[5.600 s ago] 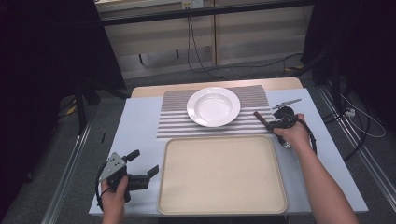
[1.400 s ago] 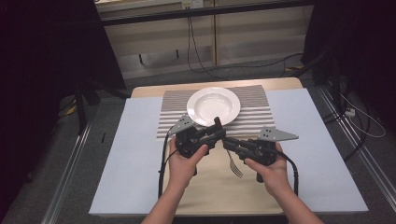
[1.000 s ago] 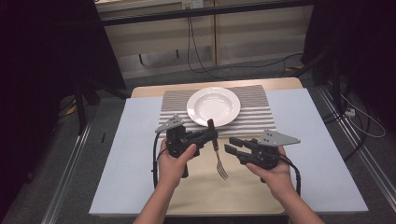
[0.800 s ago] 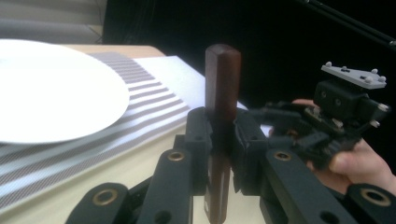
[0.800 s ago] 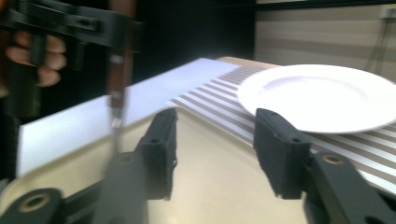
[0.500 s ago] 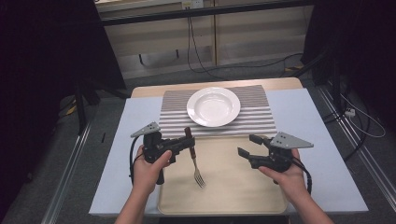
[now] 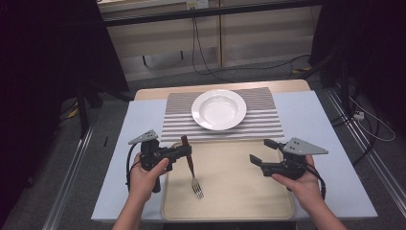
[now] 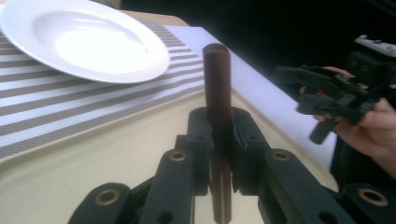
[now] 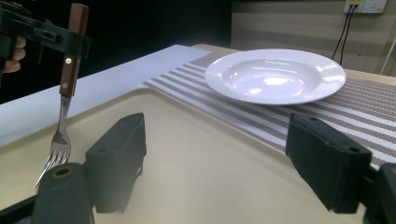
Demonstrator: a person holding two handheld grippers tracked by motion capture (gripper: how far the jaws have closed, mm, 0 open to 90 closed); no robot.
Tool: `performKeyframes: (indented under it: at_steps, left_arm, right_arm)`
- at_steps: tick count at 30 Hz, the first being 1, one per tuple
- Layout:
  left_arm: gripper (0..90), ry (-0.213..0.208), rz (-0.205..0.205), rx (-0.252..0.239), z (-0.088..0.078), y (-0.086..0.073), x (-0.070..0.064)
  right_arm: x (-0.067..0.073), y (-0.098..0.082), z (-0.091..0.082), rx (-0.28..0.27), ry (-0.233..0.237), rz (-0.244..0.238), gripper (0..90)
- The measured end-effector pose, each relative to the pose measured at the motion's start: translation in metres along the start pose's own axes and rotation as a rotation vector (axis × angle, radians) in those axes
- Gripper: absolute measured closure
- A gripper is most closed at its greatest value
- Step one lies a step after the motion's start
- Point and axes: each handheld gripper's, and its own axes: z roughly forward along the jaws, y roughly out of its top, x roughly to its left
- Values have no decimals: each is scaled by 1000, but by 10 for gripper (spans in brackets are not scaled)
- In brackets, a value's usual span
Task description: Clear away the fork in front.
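The left gripper has its jaws clenched on the brown wooden handle of a fork, which hangs tines-down over the left part of the beige tray; whether the tines touch the tray is hard to tell. The right gripper, well apart over the tray's right side, has just been opening its jaws, with nothing between them. Beyond the tray, a white plate rests on a striped mat.

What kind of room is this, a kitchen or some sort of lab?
Probably a lab set up for recording table work. A white ceramic plate lies on a striped placemat beside a beige plastic tray, with dark curtains and trailing cables behind.
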Motion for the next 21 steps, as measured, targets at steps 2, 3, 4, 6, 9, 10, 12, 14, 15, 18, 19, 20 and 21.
performKeyframes:
  at_steps: [2,3,4,6,9,10,12,14,15,18,19,20,21]
  left_arm:
    - [785,24,15,-2,0,-2,4]
    - [780,35,17,-7,1,-4,6]
    - [774,44,21,-2,1,-5,8]
    - [760,59,24,7,2,-8,12]
    - [737,80,33,29,6,-14,18]
    - [729,79,35,33,7,-17,19]
    - [715,90,36,46,9,-21,22]
    - [697,94,45,60,10,-25,24]
    - [690,96,54,78,11,-27,25]
    - [669,96,74,121,12,-30,26]
    - [668,98,83,135,13,-30,26]
    - [668,98,86,140,13,-31,25]
    - [667,96,89,145,14,-32,25]
  right_arm:
    - [-1,-1,-2,4,-3,0,201]
    - [-1,-1,-3,5,-4,-1,199]
    - [-2,-2,-4,4,-5,1,198]
    - [-3,-2,-7,1,-10,4,194]
    - [-5,-4,-10,7,-12,6,192]
    - [-6,-4,-11,8,-14,8,192]
    - [-7,-5,-13,6,-19,12,191]
    - [-9,-6,-16,7,-20,13,187]
    - [-9,-7,-17,10,-21,14,185]
    - [-11,-9,-21,16,-25,16,180]
    - [-13,-10,-24,17,-27,23,178]
    - [-13,-10,-24,17,-27,23,178]
    - [-15,-12,-27,19,-33,30,176]
